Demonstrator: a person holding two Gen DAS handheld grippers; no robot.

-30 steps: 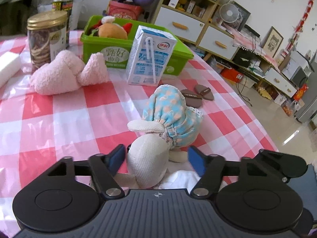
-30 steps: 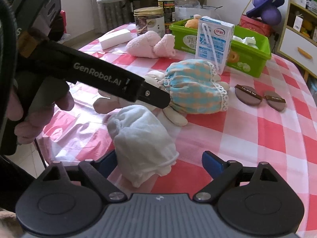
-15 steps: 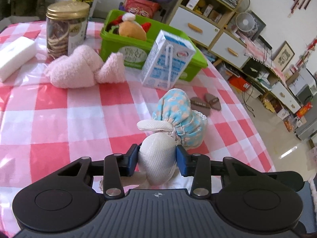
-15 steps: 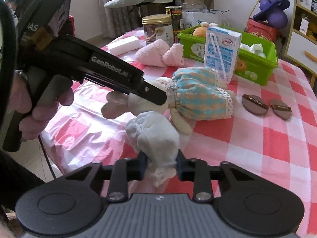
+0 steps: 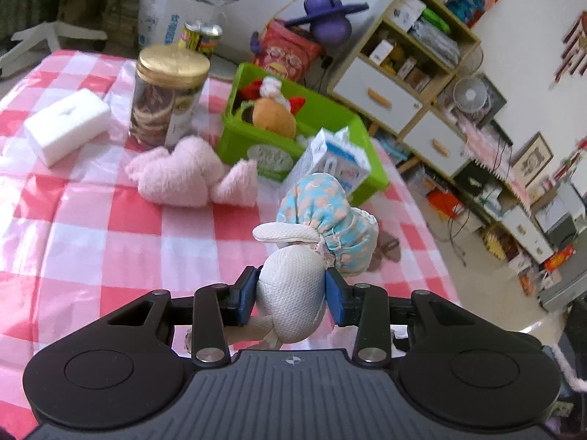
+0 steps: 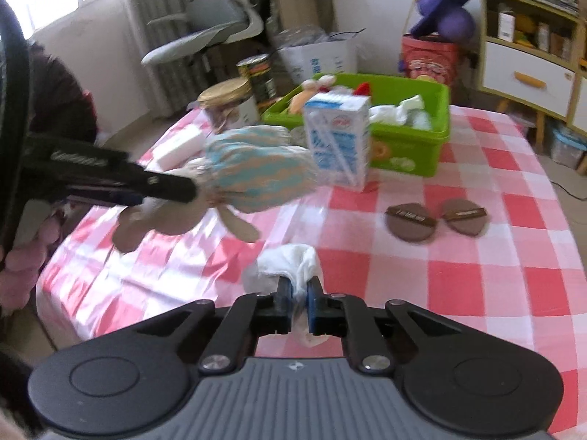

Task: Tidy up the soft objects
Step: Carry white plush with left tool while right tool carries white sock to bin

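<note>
I have the plush rabbit (image 5: 293, 293) by its head, clenched in my left gripper (image 5: 290, 295) and lifted above the checked worktop (image 5: 91, 227). My right gripper (image 6: 298, 299) pinches the white cloth (image 6: 290, 264) tight, the green bin (image 6: 411, 135) beyond.

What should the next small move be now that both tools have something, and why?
Probably carry the stuffed bunny onward to the green bin and let go above it. The left tool is shut on its head and it hangs off the table, the right tool pinches the white cloth, and the bin already holds soft toys.
</note>
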